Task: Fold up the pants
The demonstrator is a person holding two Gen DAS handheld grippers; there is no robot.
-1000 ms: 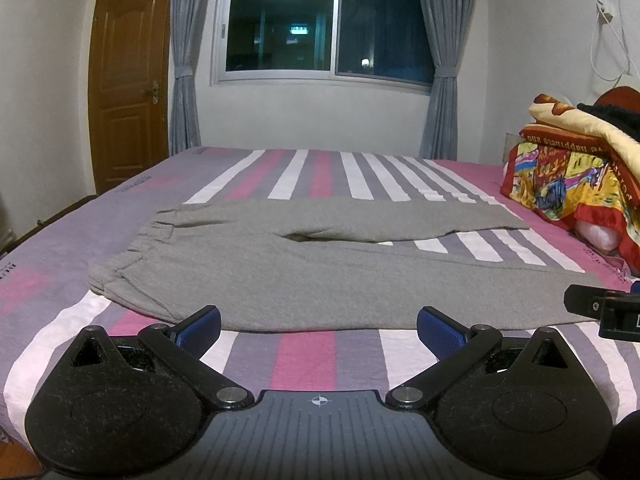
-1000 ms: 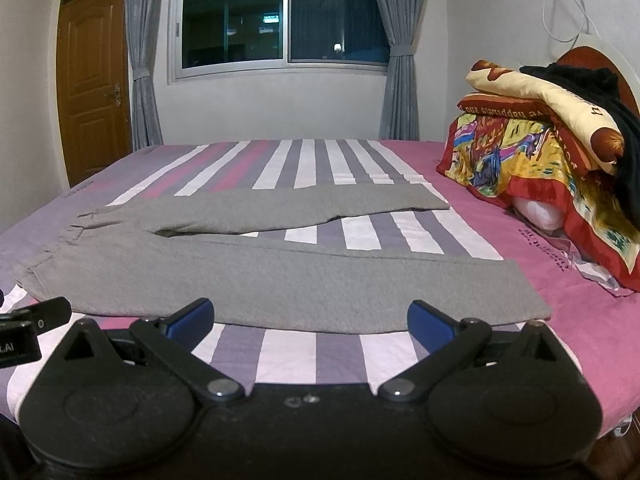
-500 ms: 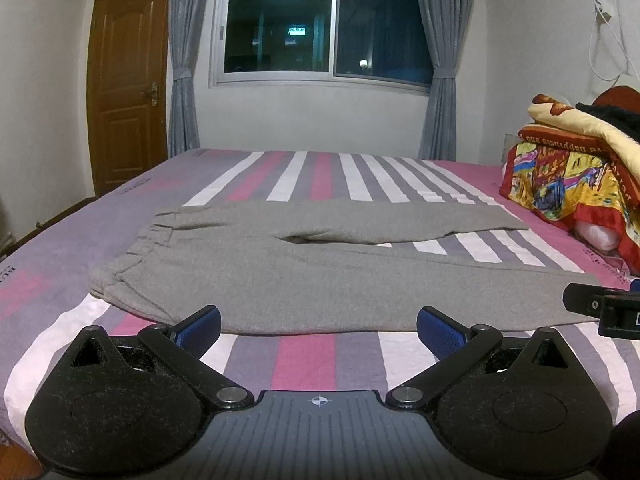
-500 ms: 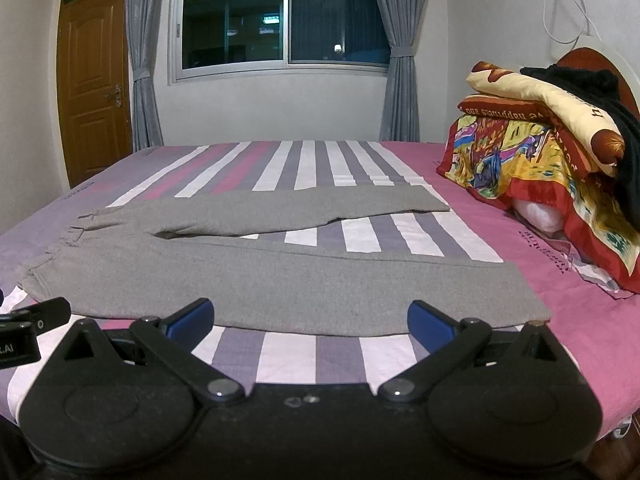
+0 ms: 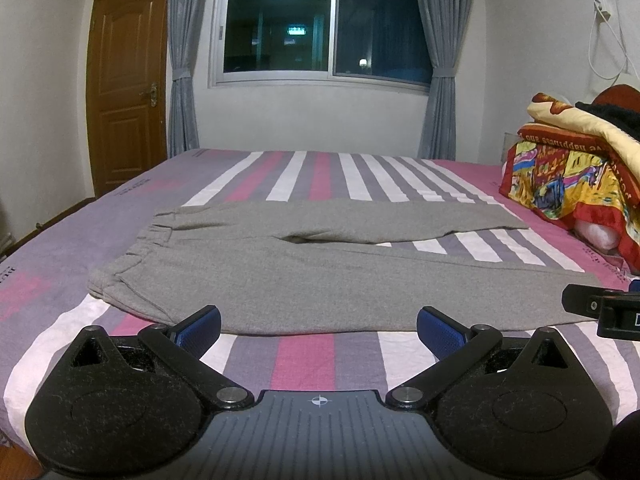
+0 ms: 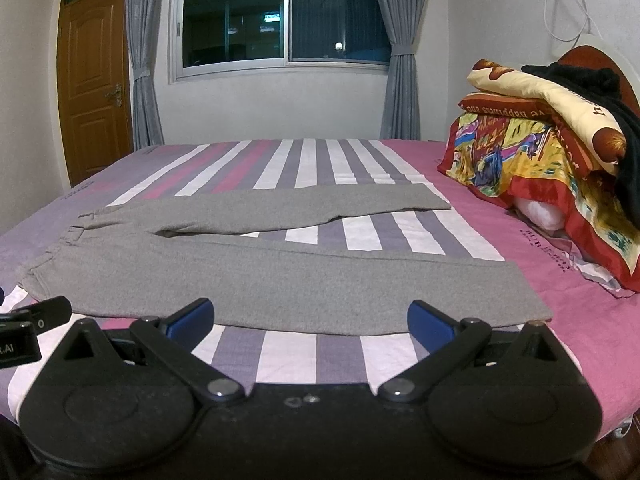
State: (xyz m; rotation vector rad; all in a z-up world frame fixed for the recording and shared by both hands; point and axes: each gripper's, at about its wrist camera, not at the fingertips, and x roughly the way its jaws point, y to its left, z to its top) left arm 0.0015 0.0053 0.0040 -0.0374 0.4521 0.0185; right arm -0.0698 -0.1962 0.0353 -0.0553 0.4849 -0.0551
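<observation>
The grey pants point(image 5: 320, 276) lie spread flat on the striped bed point(image 5: 304, 356), just ahead of both sets of jaws, waistband off to the left and the two legs splayed apart toward the right. The left gripper point(image 5: 319, 326) hangs with its jaws released wide and nothing between them, the near edge of the pants just beyond its tips. The right gripper point(image 6: 310, 320) is likewise spread and empty, facing the near leg, whose cuff lies just ahead of its right jaw. No fold looks begun, so this reads as the approach. Next, each gripper probably needs to drop onto the near leg's edge, pinch it, and carry it over the far leg.
</observation>
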